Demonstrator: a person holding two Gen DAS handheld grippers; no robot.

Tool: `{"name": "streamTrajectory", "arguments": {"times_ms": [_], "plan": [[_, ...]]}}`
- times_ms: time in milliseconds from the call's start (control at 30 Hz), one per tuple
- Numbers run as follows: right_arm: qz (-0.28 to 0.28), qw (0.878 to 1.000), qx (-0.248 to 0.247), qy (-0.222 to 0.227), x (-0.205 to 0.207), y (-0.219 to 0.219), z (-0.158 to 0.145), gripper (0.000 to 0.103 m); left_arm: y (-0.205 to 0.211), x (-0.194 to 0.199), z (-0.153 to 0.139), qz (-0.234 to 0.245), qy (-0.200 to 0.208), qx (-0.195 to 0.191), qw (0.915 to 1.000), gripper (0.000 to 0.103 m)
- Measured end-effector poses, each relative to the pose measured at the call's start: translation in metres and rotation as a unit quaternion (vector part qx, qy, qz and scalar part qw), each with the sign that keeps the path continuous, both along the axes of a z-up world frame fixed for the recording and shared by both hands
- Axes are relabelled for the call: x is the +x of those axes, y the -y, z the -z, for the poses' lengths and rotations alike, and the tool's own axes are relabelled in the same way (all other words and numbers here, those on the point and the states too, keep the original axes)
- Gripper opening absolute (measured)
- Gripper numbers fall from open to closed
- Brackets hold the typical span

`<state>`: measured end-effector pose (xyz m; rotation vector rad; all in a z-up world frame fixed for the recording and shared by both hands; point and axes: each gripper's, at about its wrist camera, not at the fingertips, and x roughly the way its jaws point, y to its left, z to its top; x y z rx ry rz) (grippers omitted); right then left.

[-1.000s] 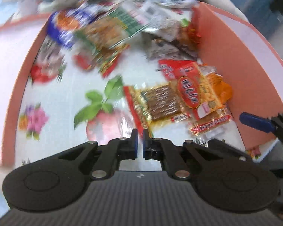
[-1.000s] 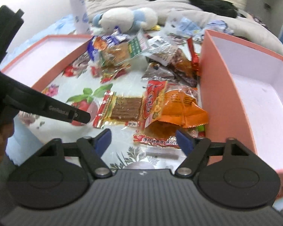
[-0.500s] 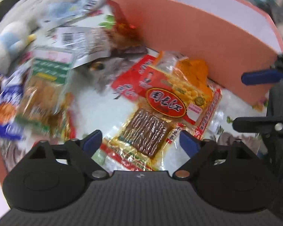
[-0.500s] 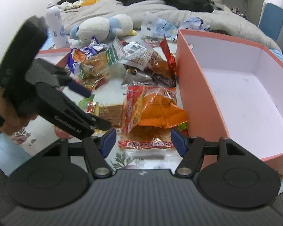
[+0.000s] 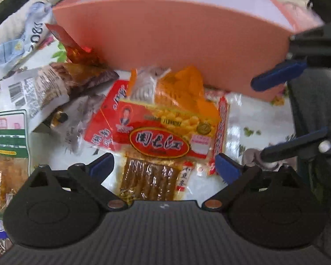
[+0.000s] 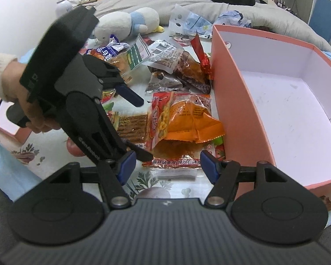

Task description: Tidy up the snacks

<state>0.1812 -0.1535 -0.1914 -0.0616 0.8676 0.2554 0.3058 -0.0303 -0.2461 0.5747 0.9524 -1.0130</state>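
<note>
The left gripper (image 5: 163, 169), jaws just spread wide and empty, hangs over the brown strip snack packet (image 5: 151, 182). The right gripper (image 6: 165, 165) is released above the orange snack bag (image 6: 185, 119), beside the pink box (image 6: 231, 101).

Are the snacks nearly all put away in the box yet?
Not yet. The pink box is bare inside, so nothing is packed. Neither the left gripper nor the right gripper holds anything; the left's jaws have just opened over the brown snack-stick packet. The orange-and-red snack bag and the pile behind it remain.
</note>
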Motion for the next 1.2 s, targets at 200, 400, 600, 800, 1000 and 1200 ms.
{"name": "streamTrajectory", "arguments": {"times_ms": [200,400,600,800,1000,1200], "plan": [[-0.003,1.000,0.004,0.002,0.001,0.001,0.000,0.066,-0.004,0.002,0.011,-0.032,-0.008,-0.014,0.9993,0.094],[-0.005,1.000,0.004,0.005,0.001,0.001,0.001,0.066,-0.006,-0.010,0.008,-0.049,0.006,-0.025,0.9984,0.070],[-0.007,1.000,0.003,0.021,-0.003,0.001,-0.004,0.066,-0.017,-0.019,0.003,-0.108,0.010,-0.037,0.9935,0.049],[-0.005,0.999,-0.004,0.044,-0.003,-0.003,-0.009,0.066,-0.039,-0.040,-0.011,-0.197,0.010,-0.069,0.9779,0.011],[0.001,0.998,-0.020,0.064,0.011,-0.015,-0.012,0.066,-0.063,-0.054,-0.020,-0.304,0.013,-0.112,0.9459,0.008],[0.001,0.995,-0.056,0.078,0.036,-0.030,-0.007,0.066,-0.076,-0.062,-0.029,-0.378,0.014,-0.144,0.9146,0.008]]}}
